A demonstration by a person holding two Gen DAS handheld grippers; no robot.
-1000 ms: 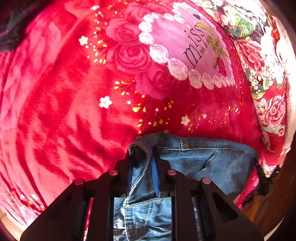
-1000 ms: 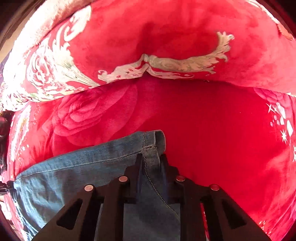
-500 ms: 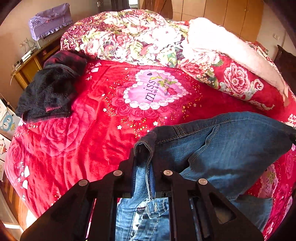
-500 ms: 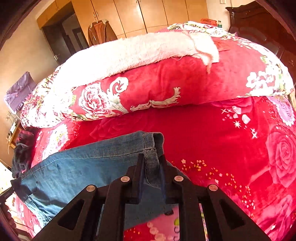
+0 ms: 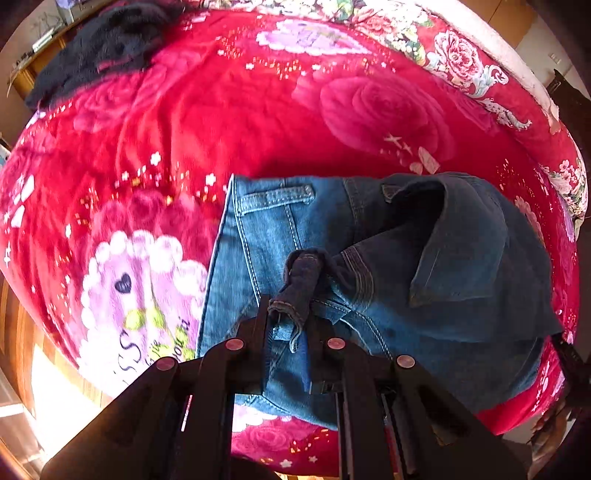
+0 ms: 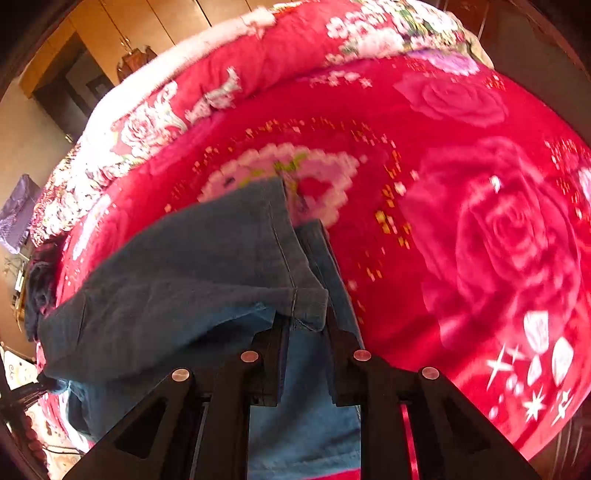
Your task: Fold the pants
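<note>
Blue denim pants point(image 5: 424, 258) lie partly folded on a red rose-patterned blanket point(image 5: 221, 118). In the left wrist view my left gripper point(image 5: 290, 314) is shut on a bunched edge of the pants; the waistband with a belt loop point(image 5: 275, 197) lies flat ahead, and a darker layer drapes over to the right. In the right wrist view my right gripper point(image 6: 304, 325) is shut on a hemmed edge of the pants point(image 6: 184, 273), held over a lower denim layer.
A dark garment point(image 5: 107, 44) lies at the blanket's far left. A rolled floral quilt point(image 6: 229, 74) runs along the far side of the bed. Wooden wardrobes point(image 6: 122, 33) stand behind. The bed edge and wooden floor point(image 5: 48, 373) lie at lower left.
Both grippers have carried the held denim across and down over the rest of the pants, so one layer now drapes over another. Both stay shut on the fabric.
</note>
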